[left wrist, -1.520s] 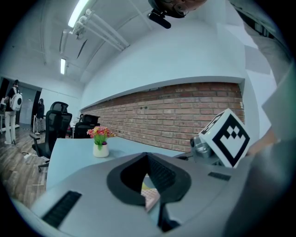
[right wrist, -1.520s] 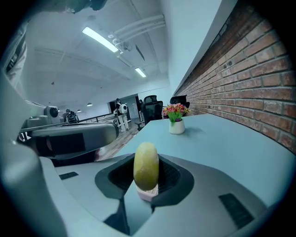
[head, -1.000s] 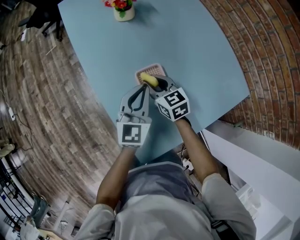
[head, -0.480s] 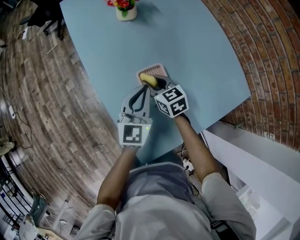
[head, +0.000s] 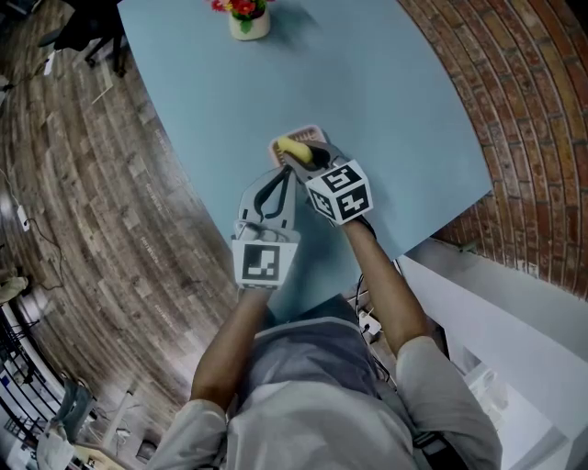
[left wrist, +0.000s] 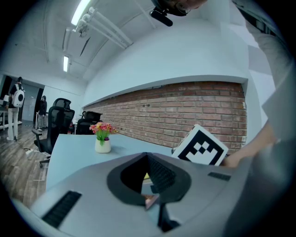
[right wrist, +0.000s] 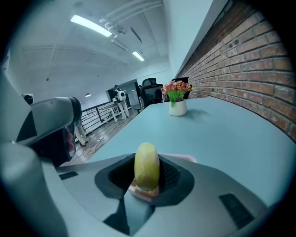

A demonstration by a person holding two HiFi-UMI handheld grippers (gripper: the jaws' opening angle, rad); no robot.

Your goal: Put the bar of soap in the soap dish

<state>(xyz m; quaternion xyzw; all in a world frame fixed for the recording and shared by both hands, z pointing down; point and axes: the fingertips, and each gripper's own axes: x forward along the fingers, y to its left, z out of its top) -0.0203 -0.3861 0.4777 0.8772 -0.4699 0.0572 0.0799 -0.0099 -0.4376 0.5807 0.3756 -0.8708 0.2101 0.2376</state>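
Right gripper clamps yellow oval soap bar edge-on over pink slatted plastic dish; released so, it may topple out. Left gripper closed, empty.

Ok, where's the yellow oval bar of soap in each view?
Head view: upper centre, yellow oval bar of soap over a pink dish.
Left gripper view: yellow sliver low centre, through the loop of the shut left claw.
Right gripper view: low centre, upright, gripped by the right claw.
Shared landmark: white pot of red flowers.
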